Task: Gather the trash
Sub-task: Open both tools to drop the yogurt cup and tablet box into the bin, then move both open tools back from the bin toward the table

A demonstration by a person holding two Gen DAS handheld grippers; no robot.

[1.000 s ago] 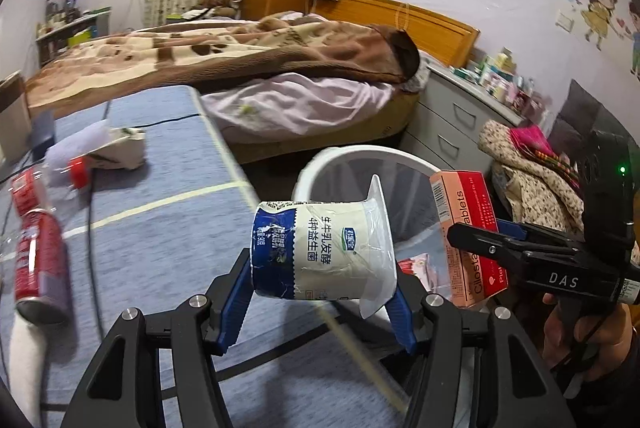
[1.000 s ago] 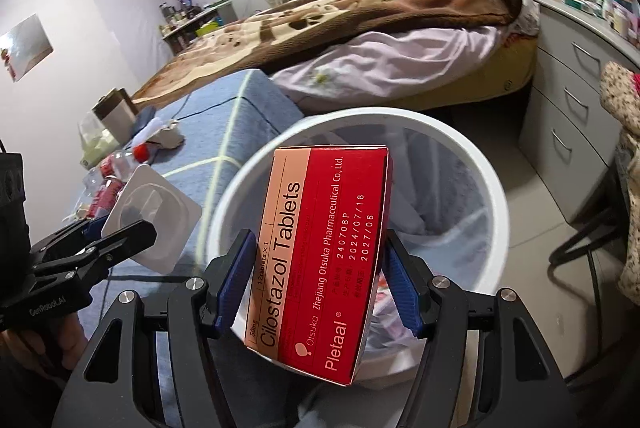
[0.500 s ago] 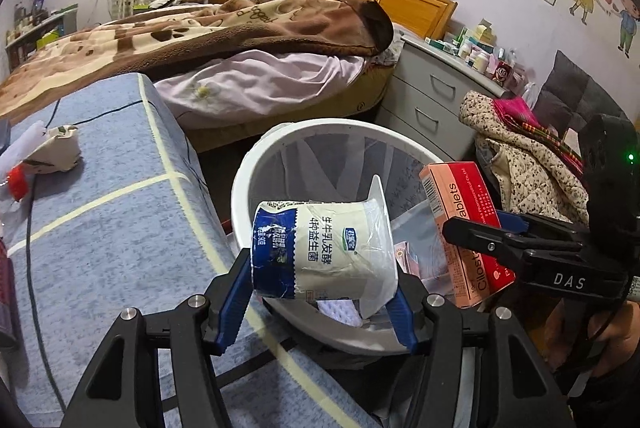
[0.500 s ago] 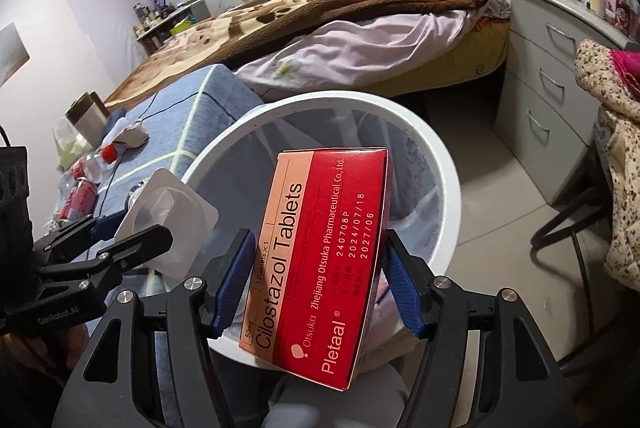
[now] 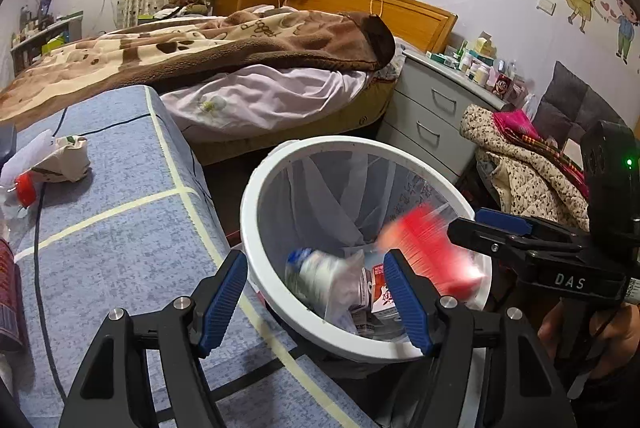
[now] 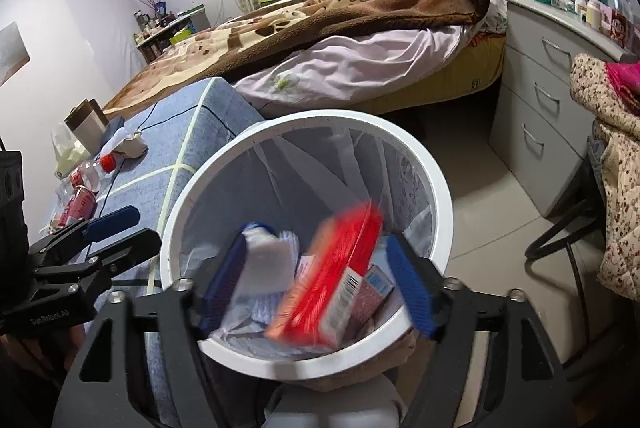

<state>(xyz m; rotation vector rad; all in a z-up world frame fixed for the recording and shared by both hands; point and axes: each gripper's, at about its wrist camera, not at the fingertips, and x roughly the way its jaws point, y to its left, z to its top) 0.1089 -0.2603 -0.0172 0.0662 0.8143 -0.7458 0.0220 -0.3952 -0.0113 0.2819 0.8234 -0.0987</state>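
Note:
A white trash bin with a clear liner stands beside the blue table; it also shows in the right wrist view. My left gripper is open above the bin's near rim. The yogurt cup, blurred, is falling into the bin; it also shows in the right wrist view. My right gripper is open over the bin. The red tablet box, blurred, drops between its fingers; it also shows in the left wrist view. Other trash lies in the bin's bottom.
On the table lie a crumpled paper wad, a red-capped bottle, a red can and a black cable. A bed, a grey drawer unit and a chair with clothes stand behind the bin.
Both grippers have opened over the bin. The yogurt cup and the red tablet box have left the fingers and are falling in. Both grippers moved closer to the bin.

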